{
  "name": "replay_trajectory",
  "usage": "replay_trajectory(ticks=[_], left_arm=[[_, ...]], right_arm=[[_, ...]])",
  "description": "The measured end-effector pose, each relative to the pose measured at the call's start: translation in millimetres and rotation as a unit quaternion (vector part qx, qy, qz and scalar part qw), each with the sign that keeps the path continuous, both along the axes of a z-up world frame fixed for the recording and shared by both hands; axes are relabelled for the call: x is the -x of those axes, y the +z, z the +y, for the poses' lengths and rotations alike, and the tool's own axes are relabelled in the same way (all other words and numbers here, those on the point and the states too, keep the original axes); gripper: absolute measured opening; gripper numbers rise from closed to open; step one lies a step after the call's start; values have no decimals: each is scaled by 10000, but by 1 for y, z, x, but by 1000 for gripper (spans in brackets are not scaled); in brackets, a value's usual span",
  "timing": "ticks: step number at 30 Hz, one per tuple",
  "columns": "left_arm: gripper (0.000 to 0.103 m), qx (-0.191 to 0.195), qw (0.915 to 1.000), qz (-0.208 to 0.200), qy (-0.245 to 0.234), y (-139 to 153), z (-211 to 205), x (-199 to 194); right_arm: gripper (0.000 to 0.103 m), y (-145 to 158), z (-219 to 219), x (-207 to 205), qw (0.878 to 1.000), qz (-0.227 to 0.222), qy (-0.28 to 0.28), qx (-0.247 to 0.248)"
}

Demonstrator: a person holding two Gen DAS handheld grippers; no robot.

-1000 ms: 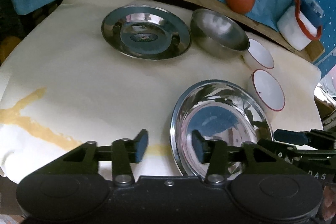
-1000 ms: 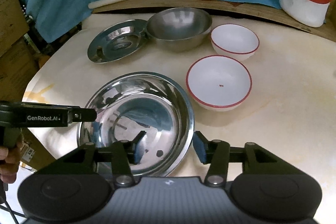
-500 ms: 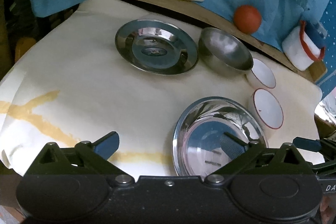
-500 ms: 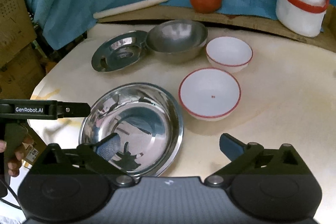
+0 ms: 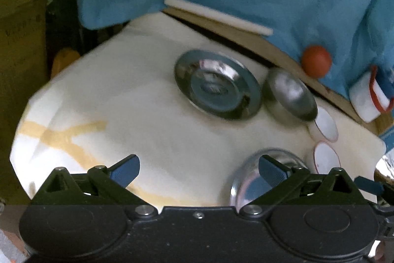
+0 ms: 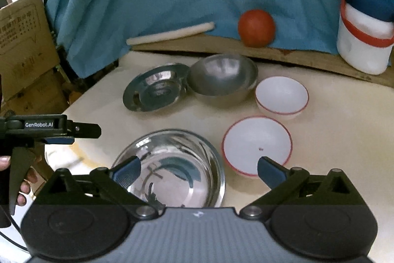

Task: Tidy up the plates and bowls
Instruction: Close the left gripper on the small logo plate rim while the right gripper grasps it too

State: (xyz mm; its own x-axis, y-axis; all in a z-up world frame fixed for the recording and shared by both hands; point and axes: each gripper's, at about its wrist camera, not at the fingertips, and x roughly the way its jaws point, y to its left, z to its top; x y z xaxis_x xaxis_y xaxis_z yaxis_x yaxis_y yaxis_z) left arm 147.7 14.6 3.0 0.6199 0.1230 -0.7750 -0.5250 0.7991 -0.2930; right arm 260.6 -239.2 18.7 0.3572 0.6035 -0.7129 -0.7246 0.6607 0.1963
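- Two tools hovered above a cream-covered surface (image 6: 339, 130), both spread wide and holding nothing: left tool (image 5: 199, 170), right tool (image 6: 199, 170).
- Nearest lay a shiny steel dish (image 6: 172, 168); just beside it sat a red-rimmed white bowl (image 6: 257, 143), with another white bowl (image 6: 282, 94) behind.
- Farther back, a steel plate (image 6: 155, 90) touched a steel bowl (image 6: 222, 75).
- Likely best: lower one tool over a rim, one finger inside, then close gently.

The cream-covered bench (image 6: 344, 120) carries a steel plate (image 6: 155, 88), two steel bowls (image 6: 222, 75) (image 6: 172, 169) and two white bowls (image 6: 282, 94) (image 6: 256, 142)
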Motion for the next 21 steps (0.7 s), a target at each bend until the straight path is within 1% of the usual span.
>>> replay_trajectory(ticks=[4, 7, 9, 10, 15, 18, 21], left_arm=[[102, -172, 9997, -185, 58, 1, 20, -7], [102, -219, 9996, -169, -78, 0, 36, -21], [102, -252, 9994, -156, -166, -2, 47, -31], [102, -255, 9993, -131, -219, -4, 52, -37], [102, -187, 9986, 81, -484, -16, 79, -68], [102, -186, 9973, 316, -644, -24, 94, -88], [102, -256, 9956, 439, -792, -33, 105, -106]], right_arm=[[103, 0, 13, -2, 9999, -28, -87, 40], [103, 0, 25, -6, 9998, 70, -169, 68], [103, -1, 33, -10, 9996, 195, -202, -17], [103, -2, 39, -13, 9992, 297, -244, -62], [103, -8, 69, -25, 9979, 536, -356, -115], [103, -18, 92, -37, 9973, 585, -452, -6], [103, -29, 112, -51, 9950, 778, -632, 37]])
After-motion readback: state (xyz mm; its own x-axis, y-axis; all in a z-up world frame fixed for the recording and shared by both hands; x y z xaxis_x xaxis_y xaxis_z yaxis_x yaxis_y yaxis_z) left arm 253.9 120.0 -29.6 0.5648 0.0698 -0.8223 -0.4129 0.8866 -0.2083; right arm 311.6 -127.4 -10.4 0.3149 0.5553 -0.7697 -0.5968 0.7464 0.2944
